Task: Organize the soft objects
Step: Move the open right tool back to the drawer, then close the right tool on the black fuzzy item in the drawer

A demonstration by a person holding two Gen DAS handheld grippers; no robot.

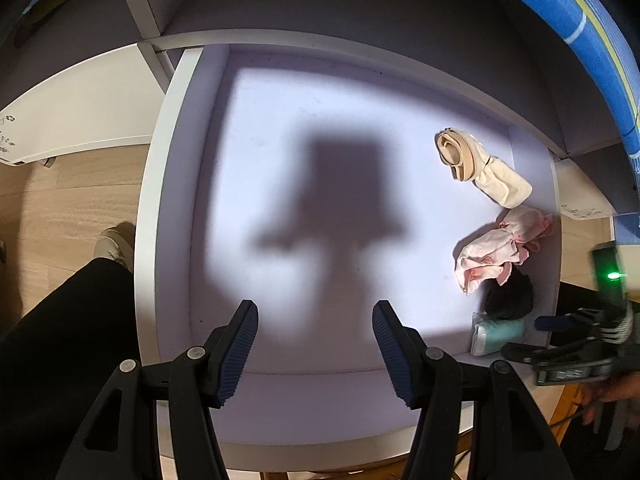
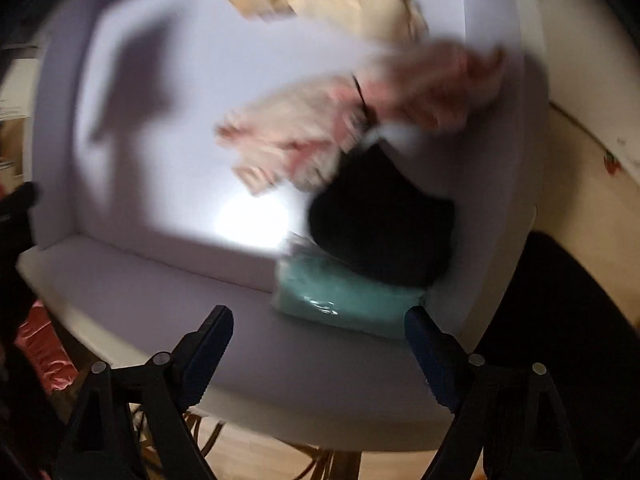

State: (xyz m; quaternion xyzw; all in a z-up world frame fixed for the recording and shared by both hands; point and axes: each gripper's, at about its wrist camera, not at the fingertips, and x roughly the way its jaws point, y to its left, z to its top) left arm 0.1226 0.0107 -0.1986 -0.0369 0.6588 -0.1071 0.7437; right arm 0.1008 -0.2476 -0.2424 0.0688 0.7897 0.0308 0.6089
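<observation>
A white drawer [image 1: 176, 184] stands pulled out over a pale wood floor [image 1: 72, 200], its lit bottom bare across the left and middle. The left gripper [image 1: 316, 344] hangs over the drawer's near edge with jaws parted and nothing between them. Along the right wall, far to near, lie a cream sock roll [image 1: 480, 168], a pink garment [image 1: 504, 248], a black cloth [image 1: 510, 296] and a teal packet [image 1: 498, 332] in the near right corner; the right gripper [image 2: 320, 344] hangs above that corner, jaws spread wide and empty.
</observation>
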